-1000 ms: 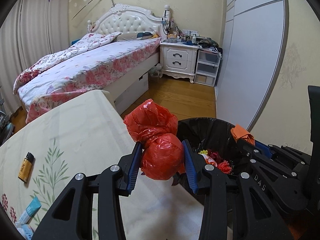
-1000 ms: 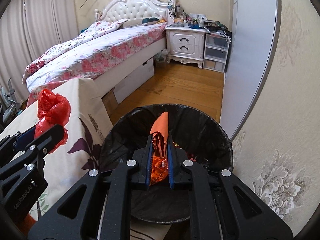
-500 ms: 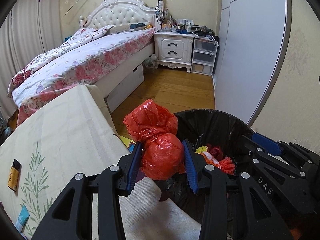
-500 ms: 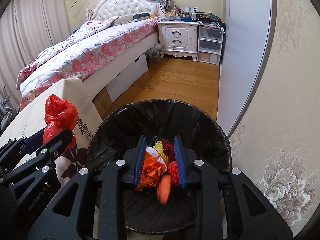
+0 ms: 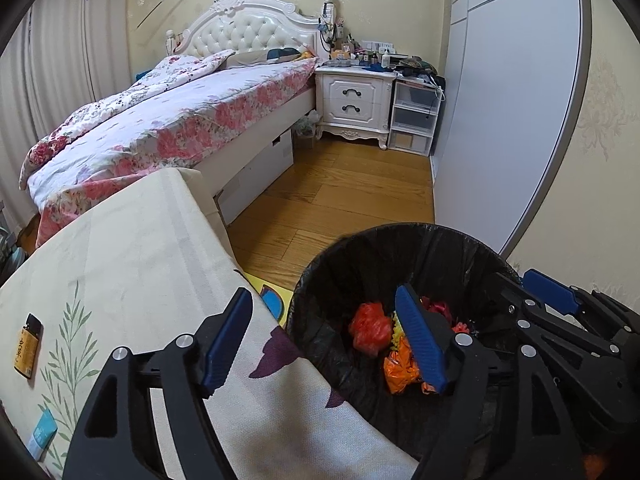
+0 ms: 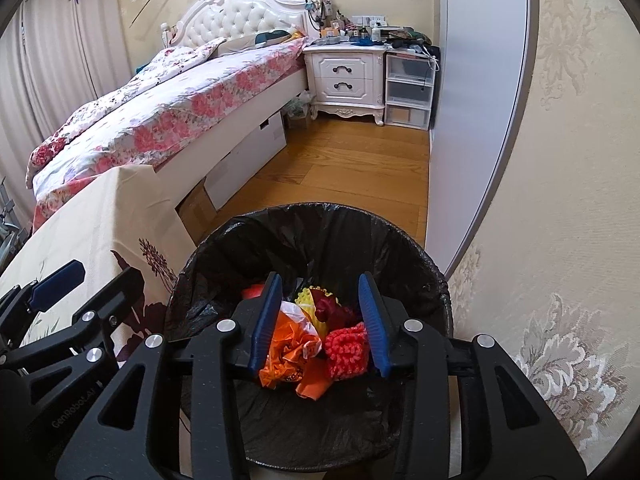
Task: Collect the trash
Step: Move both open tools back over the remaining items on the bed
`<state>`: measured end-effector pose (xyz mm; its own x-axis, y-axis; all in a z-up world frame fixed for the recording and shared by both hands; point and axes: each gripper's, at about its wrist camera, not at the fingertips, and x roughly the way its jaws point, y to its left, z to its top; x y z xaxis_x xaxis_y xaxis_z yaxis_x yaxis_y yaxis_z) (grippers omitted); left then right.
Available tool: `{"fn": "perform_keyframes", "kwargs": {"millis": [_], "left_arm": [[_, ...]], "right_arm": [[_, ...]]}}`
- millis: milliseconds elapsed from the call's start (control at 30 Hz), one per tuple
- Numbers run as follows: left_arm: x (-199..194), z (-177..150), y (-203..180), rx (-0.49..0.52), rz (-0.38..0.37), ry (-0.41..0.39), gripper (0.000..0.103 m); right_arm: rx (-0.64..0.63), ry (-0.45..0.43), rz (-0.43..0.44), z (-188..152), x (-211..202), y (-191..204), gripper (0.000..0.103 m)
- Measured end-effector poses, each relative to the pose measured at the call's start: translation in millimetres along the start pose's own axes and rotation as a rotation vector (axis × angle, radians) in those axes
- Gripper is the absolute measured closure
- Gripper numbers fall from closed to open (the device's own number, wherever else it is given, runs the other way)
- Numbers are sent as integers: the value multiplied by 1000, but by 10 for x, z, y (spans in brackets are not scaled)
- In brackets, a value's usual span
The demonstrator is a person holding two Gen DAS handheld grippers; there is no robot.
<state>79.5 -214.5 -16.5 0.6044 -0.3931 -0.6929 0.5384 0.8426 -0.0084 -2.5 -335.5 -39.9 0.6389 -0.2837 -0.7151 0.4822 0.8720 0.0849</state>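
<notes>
Bedroom floor at lower centre holds the black-lined bin (image 6: 320,232). Both the left gripper (image 5: 324,336) and right gripper (image 6: 320,316) have just spread, empty; red bag (image 5: 370,328) and orange wrapper (image 6: 288,356) lie inside. Beyond, upper left, the bed (image 5: 160,128).

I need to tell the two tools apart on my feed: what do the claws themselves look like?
Both match: black plastic scissor-style linkages with round silver rivets and ribbed blue pads on the fingers. The left claw has "GenRobot.AI" printed in white on its side, readable in the right wrist view. The right claw looks identical from its own camera. No cables, hands or sleeves are visible.
</notes>
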Motion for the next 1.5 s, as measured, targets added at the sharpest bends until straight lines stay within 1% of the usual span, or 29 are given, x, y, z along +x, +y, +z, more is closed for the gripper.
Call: {"fn": "perform_keyframes", "kwargs": {"millis": [300,367,400,467,667,867,1200,1500], "left_arm": [[-259,-91,159,-38,20,-15,30],[-345,-118,208,-46,30,-21,30],[-383,-128,232,-52,32,-22,30],[-489,-163,302,-69,38,-27,29],[-788,-294,547,-109,85,-32,28],[-1106,-511,886,-157,157,-30,28],[-1605,-994,1602,-300,298,-24,28],[-1957,-1486,2263,-435,428,-3,28]], "right_arm": [[-24,-14,14,-57,-150,107,60],[-33,-19,20,-84,-193,145,56],[-38,-21,23,-90,-214,163,55],[-54,-24,34,-110,-270,235,55],[-112,-21,86,-241,-436,508,54],[-185,-11,143,-432,-585,843,54],[-309,-9,252,-666,-896,1450,54],[-470,-10,370,-928,-1204,2175,54]]}}
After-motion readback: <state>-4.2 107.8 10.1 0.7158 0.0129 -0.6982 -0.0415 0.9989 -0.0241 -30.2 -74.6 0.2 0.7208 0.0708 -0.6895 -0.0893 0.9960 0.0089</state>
